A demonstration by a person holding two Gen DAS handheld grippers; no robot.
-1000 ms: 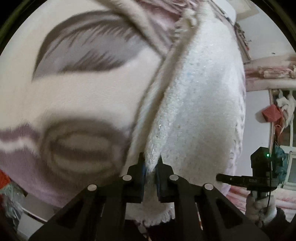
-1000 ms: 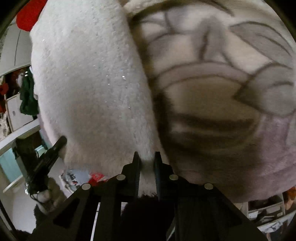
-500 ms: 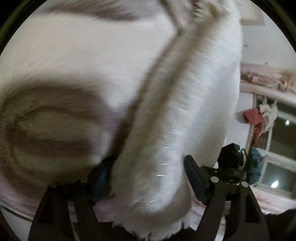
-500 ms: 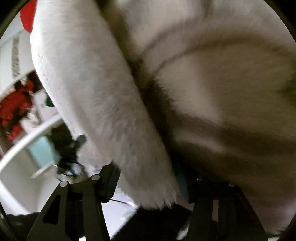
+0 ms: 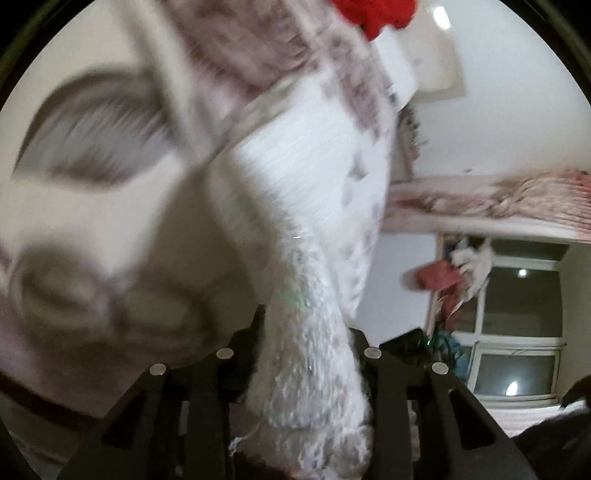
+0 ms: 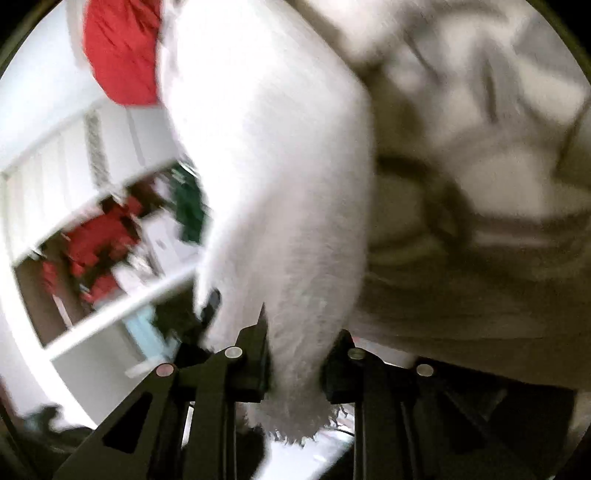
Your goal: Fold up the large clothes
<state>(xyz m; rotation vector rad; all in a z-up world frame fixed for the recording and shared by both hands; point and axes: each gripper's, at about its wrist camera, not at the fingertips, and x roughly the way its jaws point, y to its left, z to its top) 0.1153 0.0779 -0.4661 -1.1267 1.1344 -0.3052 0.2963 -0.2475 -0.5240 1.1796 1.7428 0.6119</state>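
Note:
A large fluffy white garment [image 5: 303, 206] hangs close in front of both cameras; it also shows in the right wrist view [image 6: 280, 192]. It lies against a cream blanket with grey leaf patterns [image 5: 96, 192], also in the right wrist view [image 6: 480, 166]. My left gripper [image 5: 306, 343] has its jaws partly apart, with a thick fold of the white garment between them. My right gripper [image 6: 299, 332] stands the same way, jaws partly apart around a fold of the white garment. Both views are blurred by motion.
A red cloth [image 5: 373, 11] sits at the top; it also shows in the right wrist view [image 6: 122, 51]. A window [image 5: 517, 332] and a shelf with pink bedding [image 5: 498, 199] are at right. White shelving with red and green items [image 6: 110, 240] is at left.
A second ago both grippers were pinched shut on the white garment's edge. Both jaws then opened wide and now stand narrower, around a thicker fold. The cameras have swung, showing more of the room.

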